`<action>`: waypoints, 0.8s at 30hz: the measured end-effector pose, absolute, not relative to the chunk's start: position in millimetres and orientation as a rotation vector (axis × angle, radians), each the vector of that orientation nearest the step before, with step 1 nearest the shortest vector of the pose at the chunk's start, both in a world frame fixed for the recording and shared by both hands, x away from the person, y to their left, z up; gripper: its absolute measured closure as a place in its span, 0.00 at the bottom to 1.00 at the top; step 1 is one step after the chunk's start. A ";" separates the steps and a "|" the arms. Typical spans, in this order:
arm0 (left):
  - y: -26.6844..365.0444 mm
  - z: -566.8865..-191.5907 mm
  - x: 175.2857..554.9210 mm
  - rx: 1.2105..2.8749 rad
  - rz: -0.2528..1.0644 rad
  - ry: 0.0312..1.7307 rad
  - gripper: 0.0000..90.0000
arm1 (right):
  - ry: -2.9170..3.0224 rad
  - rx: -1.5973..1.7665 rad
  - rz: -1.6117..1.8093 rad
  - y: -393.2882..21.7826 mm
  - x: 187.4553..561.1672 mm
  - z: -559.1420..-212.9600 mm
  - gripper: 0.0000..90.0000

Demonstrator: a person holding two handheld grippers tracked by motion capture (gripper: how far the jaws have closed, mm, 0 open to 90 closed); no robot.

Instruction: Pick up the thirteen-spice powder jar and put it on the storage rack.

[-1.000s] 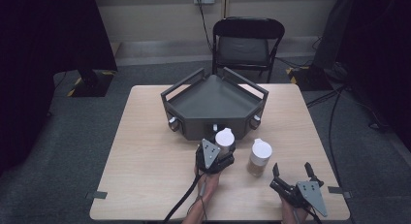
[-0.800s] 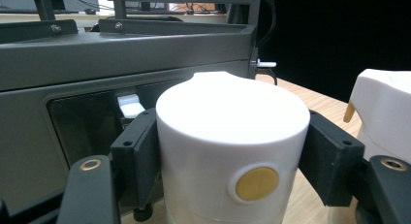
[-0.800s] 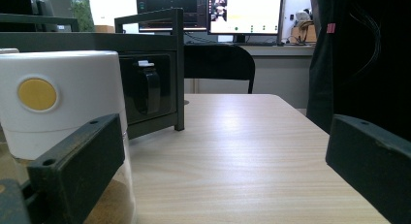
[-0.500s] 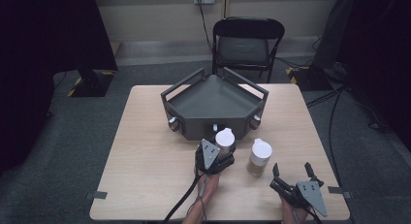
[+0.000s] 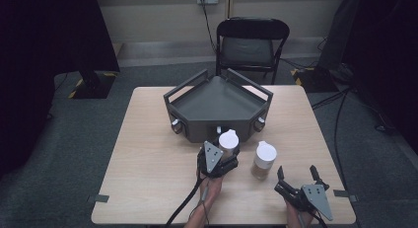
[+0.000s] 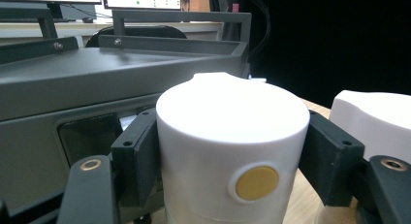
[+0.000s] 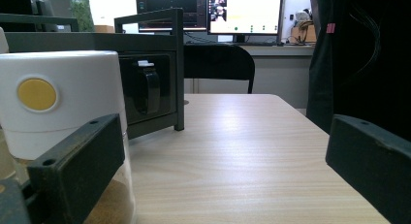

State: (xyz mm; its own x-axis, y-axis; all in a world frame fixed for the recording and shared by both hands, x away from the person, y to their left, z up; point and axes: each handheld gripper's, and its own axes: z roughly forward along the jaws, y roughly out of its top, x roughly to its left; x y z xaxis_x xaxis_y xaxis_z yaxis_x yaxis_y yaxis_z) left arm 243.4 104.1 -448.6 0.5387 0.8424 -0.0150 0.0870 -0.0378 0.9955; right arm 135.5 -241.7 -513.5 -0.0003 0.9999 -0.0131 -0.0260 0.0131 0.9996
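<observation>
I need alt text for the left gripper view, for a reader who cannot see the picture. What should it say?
The left gripper has its two black jaws closed on the white lid of a jar with a round yellow button on its front. Behind it stands a dark grey metal tray; the white lid of a second jar shows at the right on the wooden table.

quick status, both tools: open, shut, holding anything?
Left tool: shut on the white-lidded jar, pads pressing its lid.
Right tool: open, holding nothing; the second jar stands apart from it.
</observation>
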 end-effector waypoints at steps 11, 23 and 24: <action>111.0 -441.7 241.9 1.493 0.726 0.816 0.34 | 1.197 1.180 1.212 -241.7 135.5 -513.5 0.00; 123.2 -426.1 247.9 1.502 0.683 0.798 0.34 | 1.196 1.180 1.212 -241.7 135.5 -513.5 0.00; 125.7 -423.7 249.3 1.506 0.675 0.791 0.34 | 1.196 1.180 1.212 -241.7 135.5 -513.6 0.00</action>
